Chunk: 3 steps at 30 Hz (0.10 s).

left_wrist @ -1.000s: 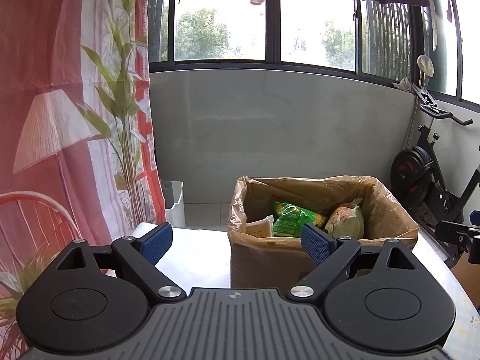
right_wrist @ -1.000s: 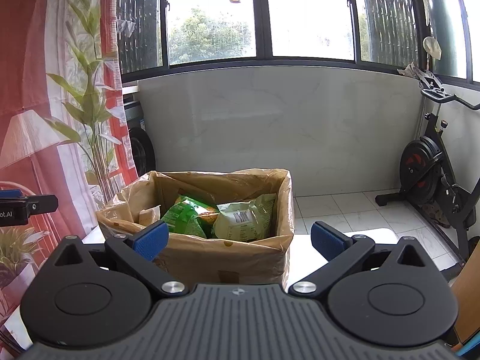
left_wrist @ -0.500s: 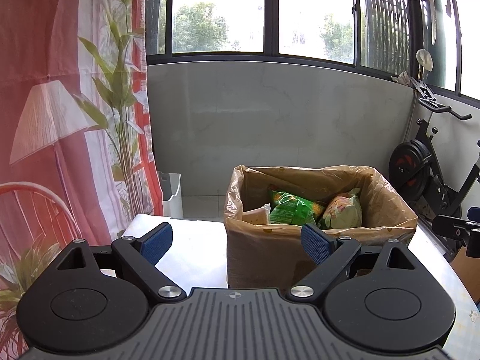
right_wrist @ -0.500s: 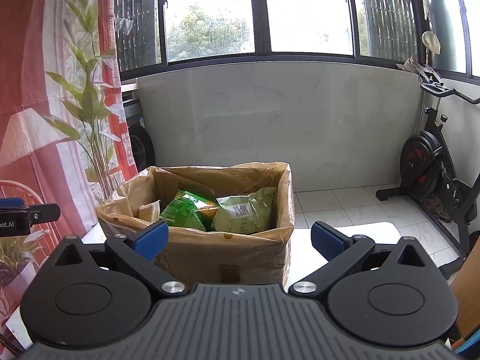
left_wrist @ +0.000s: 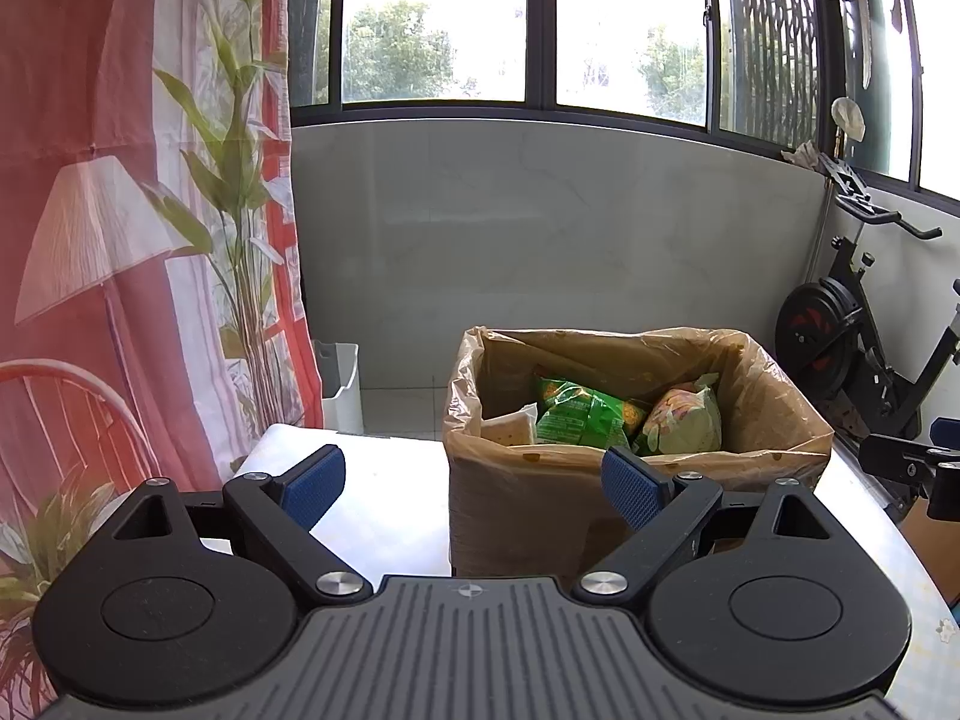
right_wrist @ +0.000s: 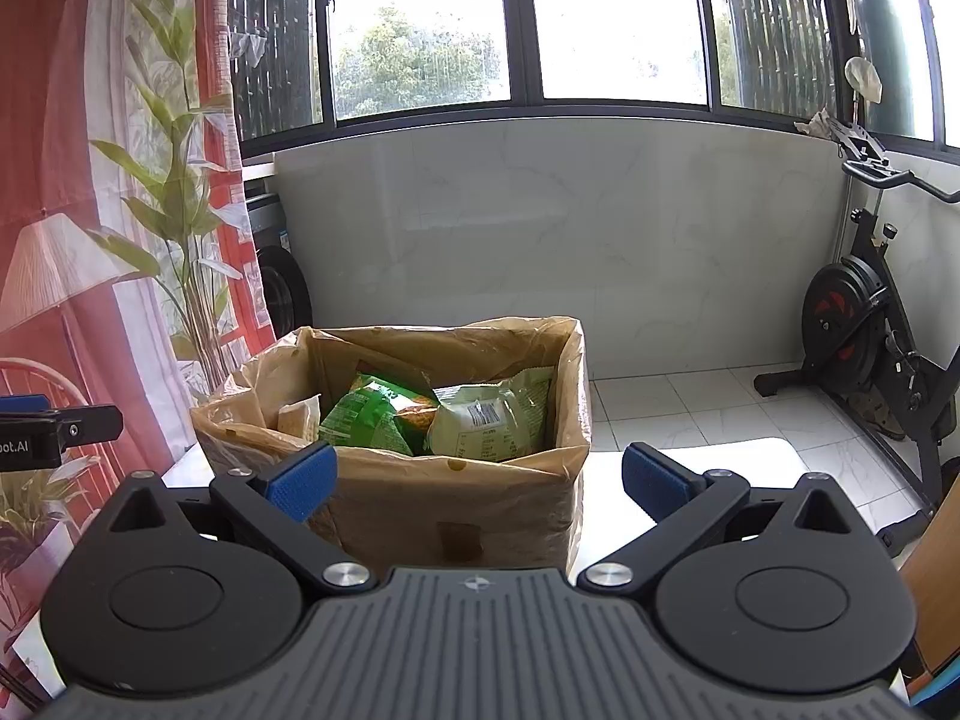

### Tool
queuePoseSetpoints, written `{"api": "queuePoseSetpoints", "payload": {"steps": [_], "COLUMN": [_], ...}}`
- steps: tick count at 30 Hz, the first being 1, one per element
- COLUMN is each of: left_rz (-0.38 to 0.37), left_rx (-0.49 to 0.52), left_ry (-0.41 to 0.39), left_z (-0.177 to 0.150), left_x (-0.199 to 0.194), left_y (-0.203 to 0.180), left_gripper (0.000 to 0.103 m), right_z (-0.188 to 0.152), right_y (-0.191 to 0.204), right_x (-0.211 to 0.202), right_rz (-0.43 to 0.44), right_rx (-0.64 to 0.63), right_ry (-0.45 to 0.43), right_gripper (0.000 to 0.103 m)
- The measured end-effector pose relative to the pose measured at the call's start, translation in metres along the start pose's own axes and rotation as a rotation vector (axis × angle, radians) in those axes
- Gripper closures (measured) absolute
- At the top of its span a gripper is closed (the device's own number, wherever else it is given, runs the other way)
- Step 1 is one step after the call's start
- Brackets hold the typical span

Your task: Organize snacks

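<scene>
Inside the lined box (left_wrist: 636,498), snack bags (left_wrist: 576,417) stand upright; left gripper (left_wrist: 477,483) and right gripper (right_wrist: 477,477) spread, empty.

The right gripper (right_wrist: 477,483), black with blue-padded fingers (right_wrist: 303,480), is held with its jaws wide apart and empty above a white table (right_wrist: 720,450). Just ahead, an open brown cardboard box lined with translucent plastic (right_wrist: 480,498) is seen standing on the table. Inside it, a green crinkled snack bag (right_wrist: 369,417) is leaned against a pale green packet with a barcode (right_wrist: 492,420), and a small beige packet (right_wrist: 298,417) is tucked at the left. A black exercise bike (right_wrist: 864,330) is seen on the tiled floor to the right. The tip of the left gripper (right_wrist: 57,429) is visible at the left edge.
</scene>
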<state>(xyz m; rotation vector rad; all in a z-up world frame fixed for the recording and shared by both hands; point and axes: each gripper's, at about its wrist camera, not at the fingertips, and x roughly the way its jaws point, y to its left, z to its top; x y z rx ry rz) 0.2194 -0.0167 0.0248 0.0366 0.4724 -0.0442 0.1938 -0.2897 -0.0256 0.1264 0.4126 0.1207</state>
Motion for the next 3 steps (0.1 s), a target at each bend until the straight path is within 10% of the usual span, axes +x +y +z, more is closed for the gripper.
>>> {"api": "queuePoseSetpoints", "payload": {"steps": [3], "left_rz": [-0.002], "left_rx": [-0.001], "left_ry": [0.004], "left_z": [-0.0004], "left_x": [0.0018], "left_y": [0.0011], "left_gripper": [0.009], "right_z": [-0.0014], "right_y": [-0.0004], "right_x": [0.0004], "right_rz": [0.002], "right_rx": [-0.001], "right_ry": [0.003], "right_gripper": [0.000]}}
